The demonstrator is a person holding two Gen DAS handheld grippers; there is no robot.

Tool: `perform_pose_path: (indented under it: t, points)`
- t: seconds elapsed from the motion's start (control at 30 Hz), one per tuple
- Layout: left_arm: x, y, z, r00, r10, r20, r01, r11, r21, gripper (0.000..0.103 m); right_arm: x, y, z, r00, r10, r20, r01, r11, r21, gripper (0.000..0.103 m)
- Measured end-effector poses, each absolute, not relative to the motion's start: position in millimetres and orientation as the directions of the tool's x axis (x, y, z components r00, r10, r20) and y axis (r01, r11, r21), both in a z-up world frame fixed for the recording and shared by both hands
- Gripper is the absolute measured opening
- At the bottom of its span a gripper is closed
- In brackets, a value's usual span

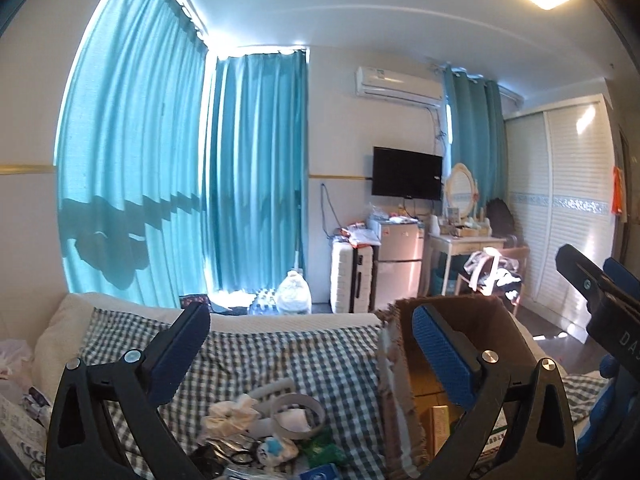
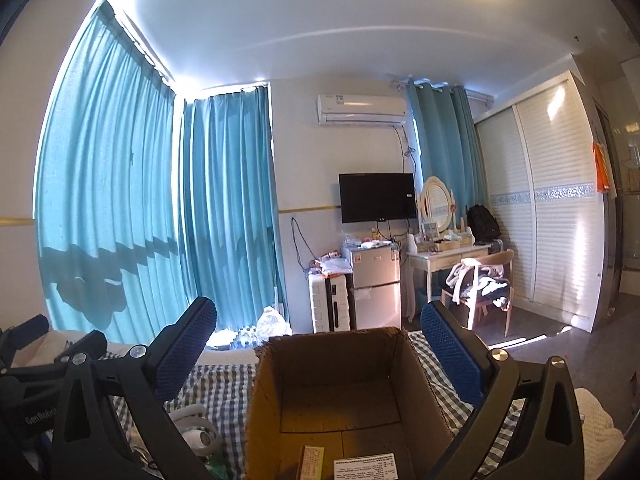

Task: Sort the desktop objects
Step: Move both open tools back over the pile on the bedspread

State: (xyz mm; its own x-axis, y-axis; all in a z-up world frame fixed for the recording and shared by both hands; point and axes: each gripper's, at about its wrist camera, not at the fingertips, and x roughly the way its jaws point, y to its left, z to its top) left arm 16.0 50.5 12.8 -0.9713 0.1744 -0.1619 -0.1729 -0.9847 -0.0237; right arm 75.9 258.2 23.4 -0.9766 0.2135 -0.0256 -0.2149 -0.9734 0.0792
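Cardboard box (image 2: 340,396) sits open-topped on the checked blanket (image 1: 280,356) of the bed. Inside it: a small tan carton (image 2: 312,462) and a white printed label (image 2: 366,466) on the box floor. Left gripper (image 1: 312,360) fingers spread wide, nothing between them; it hangs above a clutter pile just left of the box. Pile holds crumpled tissue (image 1: 232,412), a grey ring-shaped band (image 1: 298,414), a green packet (image 1: 324,450), black cable loops (image 1: 236,458) and a blue-and-white item (image 1: 276,448); can't tell exactly what that last one is. Right gripper (image 2: 320,360) fingers also wide open and empty, straddling the box from above, one finger either side of its walls, not touching them as far as I can see. Both grippers are side by side, near each other. Teal curtains (image 2: 120,200) shut behind the bed.
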Motion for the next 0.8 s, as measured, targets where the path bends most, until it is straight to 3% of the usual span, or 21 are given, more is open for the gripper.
perform_pose_path:
  t: [0.17, 0.4, 0.63, 0.8]
  points:
    - [24.5, 22.1, 15.1, -0.994, 0.093, -0.063, -0.097, -0.994, 0.057, 0.103, 73.1, 225.5, 27.2, -0.974, 0.225, 0.022, -0.225, -0.974, 0.026, 0.103]
    - [30.6, -13.3, 15.6, -1.000, 0.000, -0.023, -0.004, -0.991, 0.136, 0.103, 48.9, 189.9, 25.8, -0.976, 0.216, 0.029, -0.216, -0.976, 0.011, 0.103]
    - [16.0, -59.7, 11.0, -0.992, -0.060, -0.114, 0.053, -0.997, 0.065, 0.103, 16.6, 169.1, 10.0, -0.995, 0.077, -0.056, -0.080, -0.996, 0.037, 0.103]
    - [2.4, -80.0, -0.8, -0.978, -0.065, -0.196, 0.050, -0.995, 0.081, 0.103, 0.6, 157.3, -5.5, -0.992, 0.025, -0.123, -0.032, -0.998, 0.058, 0.103]
